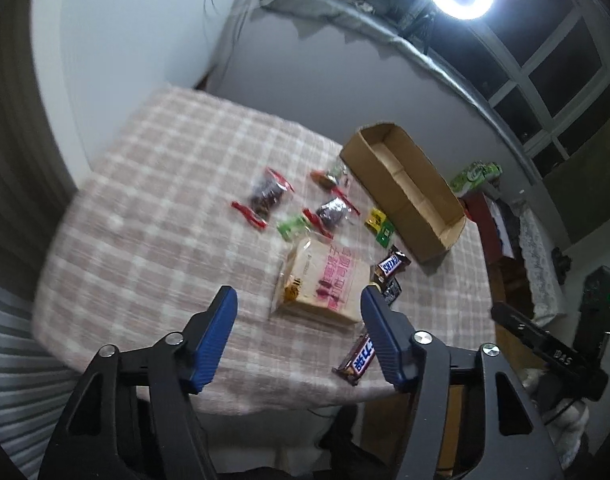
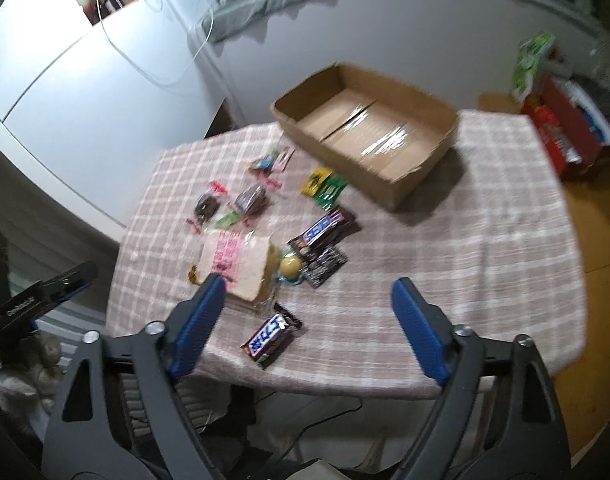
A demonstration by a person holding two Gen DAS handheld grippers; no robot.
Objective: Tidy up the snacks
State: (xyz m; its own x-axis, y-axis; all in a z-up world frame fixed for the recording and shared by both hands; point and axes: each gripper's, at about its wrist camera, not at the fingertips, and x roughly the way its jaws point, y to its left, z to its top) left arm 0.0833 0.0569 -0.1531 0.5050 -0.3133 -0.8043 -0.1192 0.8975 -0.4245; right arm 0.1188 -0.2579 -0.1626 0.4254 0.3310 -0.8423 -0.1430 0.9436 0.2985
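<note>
- Clearly, nothing is held yet: the left gripper is seen with its jaws spread and nothing between them, above the near part of the table.
- The right gripper is also spread wide and empty, over the near edge of the table.
- The snacks are scattered flat on the checked cloth, probably so that each can be taken alone: a bread packet, the nearest chocolate bar, a second bar and small candy bags.
- The cardboard box is placed open at the far side, empty, so it is judged to be the place for the snacks.
- The nearest chocolate bar lies close to the table edge, so it could be pushed off by a careless approach.
- Free cloth is left at the right of the snacks, between them and the box, which gives room for carrying.
</note>
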